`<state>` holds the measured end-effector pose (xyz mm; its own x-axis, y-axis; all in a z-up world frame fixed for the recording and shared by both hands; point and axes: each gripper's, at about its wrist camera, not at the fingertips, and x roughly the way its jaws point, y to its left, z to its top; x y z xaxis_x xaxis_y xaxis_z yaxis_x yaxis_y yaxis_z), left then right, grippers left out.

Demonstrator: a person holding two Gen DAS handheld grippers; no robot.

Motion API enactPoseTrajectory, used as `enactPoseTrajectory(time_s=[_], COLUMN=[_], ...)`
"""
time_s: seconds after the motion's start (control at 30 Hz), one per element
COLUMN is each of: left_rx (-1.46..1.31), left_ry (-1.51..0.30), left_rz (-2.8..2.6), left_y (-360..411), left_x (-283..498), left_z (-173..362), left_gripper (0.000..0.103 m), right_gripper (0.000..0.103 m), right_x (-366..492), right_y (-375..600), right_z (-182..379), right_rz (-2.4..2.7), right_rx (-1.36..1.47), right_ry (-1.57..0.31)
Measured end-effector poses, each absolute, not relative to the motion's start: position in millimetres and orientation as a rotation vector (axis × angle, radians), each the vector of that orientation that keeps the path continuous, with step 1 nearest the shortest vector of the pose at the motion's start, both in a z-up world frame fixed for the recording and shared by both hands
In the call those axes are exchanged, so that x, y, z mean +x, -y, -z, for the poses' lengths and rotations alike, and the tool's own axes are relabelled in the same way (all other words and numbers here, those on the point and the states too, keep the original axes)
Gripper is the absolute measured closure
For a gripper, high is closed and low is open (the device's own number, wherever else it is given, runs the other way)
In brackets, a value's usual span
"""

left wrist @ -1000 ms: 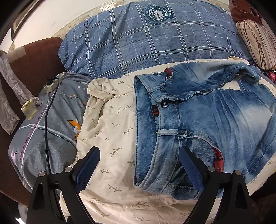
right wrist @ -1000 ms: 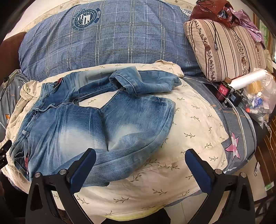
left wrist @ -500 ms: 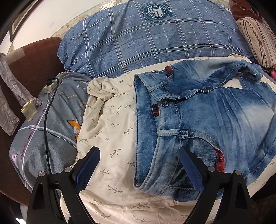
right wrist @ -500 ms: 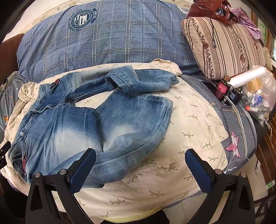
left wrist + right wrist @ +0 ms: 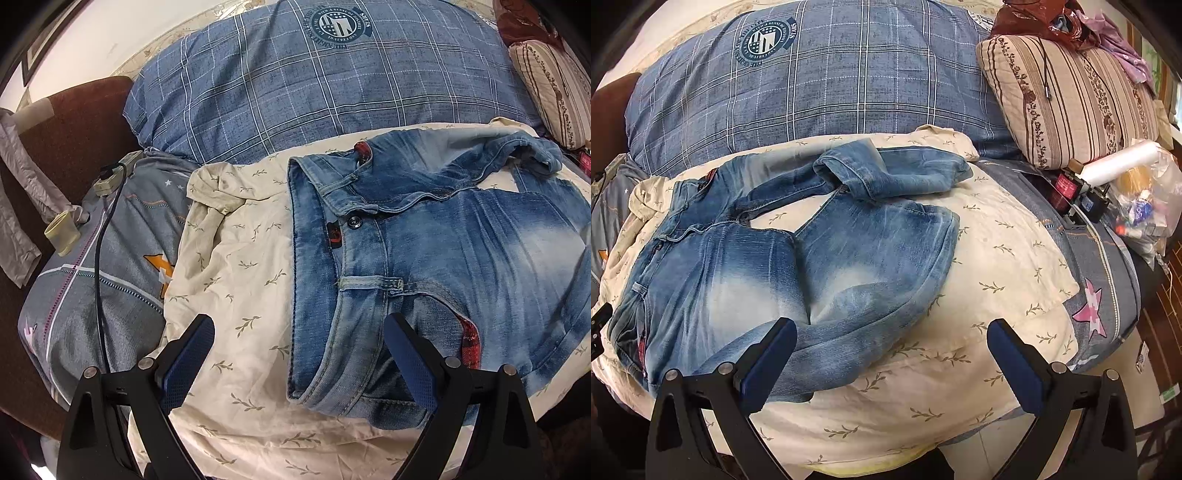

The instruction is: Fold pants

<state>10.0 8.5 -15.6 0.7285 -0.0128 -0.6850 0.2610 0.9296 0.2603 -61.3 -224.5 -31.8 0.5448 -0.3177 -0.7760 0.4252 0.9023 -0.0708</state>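
Observation:
Faded blue jeans [image 5: 461,258] lie on a cream leaf-print sheet [image 5: 240,295] on a bed, waistband to the left, legs doubled back at the right. In the right wrist view the jeans [image 5: 775,266] show one leg folded over at the far side and the other curving along the near edge. My left gripper [image 5: 299,350] hovers open above the waistband's near corner, nothing between its fingers. My right gripper [image 5: 892,354] is open over the near leg's fold and the bare sheet [image 5: 997,266], holding nothing.
A big blue plaid pillow [image 5: 314,85] lies behind the jeans. A striped cushion [image 5: 1071,103] and a clutter of bottles and a plastic bag [image 5: 1137,206] sit at the right. A grey quilt [image 5: 92,277] with a black cable [image 5: 98,266] lies left, by a brown headboard [image 5: 74,122].
Both grippers have drifted slightly; the views shift a little, with the jeans sitting a touch lower and further left in the right view. Jaws stay open and the jeans are unmoved.

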Motion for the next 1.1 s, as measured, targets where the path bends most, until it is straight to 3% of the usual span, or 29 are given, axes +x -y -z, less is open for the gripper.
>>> enactPoseTrajectory(time_s=[0.57,0.8,1.1], left_rx=[0.307,0.152,-0.092], left_ry=[-0.759,-0.891,-1.198], left_rz=[0.144,0.072,0.224], left_y=[-25.6,-59.5,-59.4], left_x=[21.4,65.7,82.1], left_z=[2.0,-9.9,37.0], left_gripper=[0.010,0.010,0.010], right_gripper=[0.000,0.000,0.000], right_x=[-59.4,-63.2,-19.2], right_y=[231.9,293.3,334.8], right_z=[20.2,29.0,59.7], right_rz=[0.412,0.384,0.355], right_rx=[0.163,0.407,0.559], right_ry=[-0.890,-0.875,-0.876])
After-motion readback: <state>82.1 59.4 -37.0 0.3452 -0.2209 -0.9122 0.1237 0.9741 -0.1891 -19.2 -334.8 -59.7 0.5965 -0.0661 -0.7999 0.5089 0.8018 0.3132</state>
